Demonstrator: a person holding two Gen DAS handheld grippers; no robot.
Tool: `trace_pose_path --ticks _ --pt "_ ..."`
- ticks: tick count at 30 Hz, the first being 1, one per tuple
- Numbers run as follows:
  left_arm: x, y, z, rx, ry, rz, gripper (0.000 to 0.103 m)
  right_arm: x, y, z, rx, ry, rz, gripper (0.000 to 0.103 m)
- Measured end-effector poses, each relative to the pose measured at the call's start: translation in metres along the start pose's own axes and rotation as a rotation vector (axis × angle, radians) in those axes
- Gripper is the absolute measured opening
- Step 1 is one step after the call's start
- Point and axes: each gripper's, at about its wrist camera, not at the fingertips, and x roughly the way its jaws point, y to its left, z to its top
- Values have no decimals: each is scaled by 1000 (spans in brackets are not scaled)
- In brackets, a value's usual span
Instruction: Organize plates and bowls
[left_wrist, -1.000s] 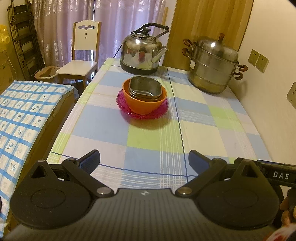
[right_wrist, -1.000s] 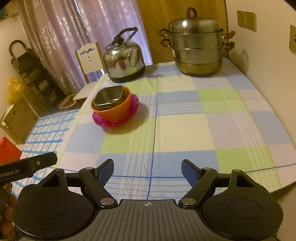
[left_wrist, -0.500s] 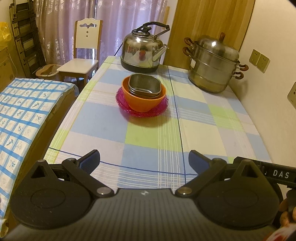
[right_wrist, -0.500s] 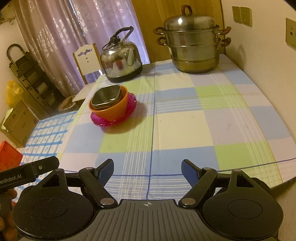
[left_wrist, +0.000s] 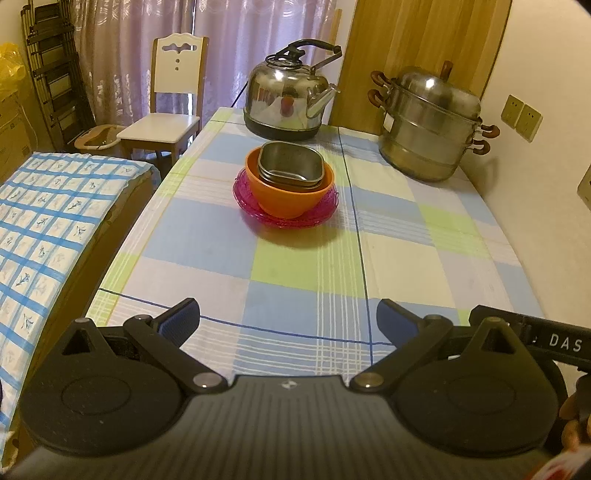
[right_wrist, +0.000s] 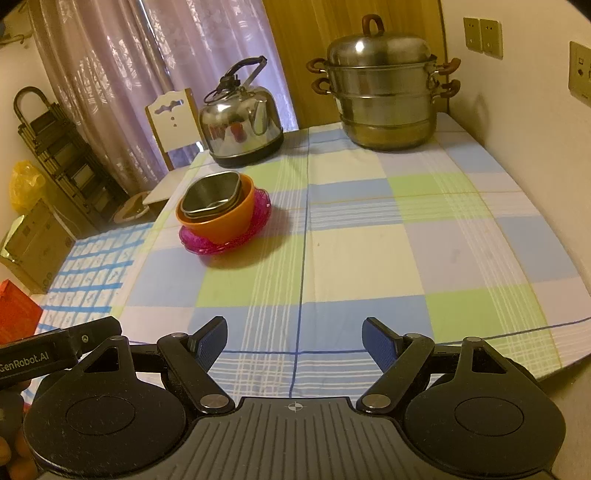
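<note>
Here, both the left gripper (left_wrist: 288, 319) and right gripper (right_wrist: 294, 339) hang wide and empty over the desk (left_wrist: 399, 258); at twelve o'clock, metal bowls (left_wrist: 290, 166) sit in an orange bowl (left_wrist: 284, 201) on pink plates (left_wrist: 325, 214).

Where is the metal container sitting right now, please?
In both wrist views the metal container sits nested inside the orange bowl, which rests on the pink plates on the table's left half, just in front of the kettle.
</note>
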Motion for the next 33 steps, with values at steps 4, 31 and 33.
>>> trace_pose_path --ticks 4,31,33 --pt "1 1 0 -7 5 -3 101 0 1 0 -7 -3 -4 80" --pt "1 2 -2 2 4 7 102 3 2 -3 -18 6 -2 80" --pt "1 2 -2 2 4 8 102 3 2 -3 -17 6 -1 80"
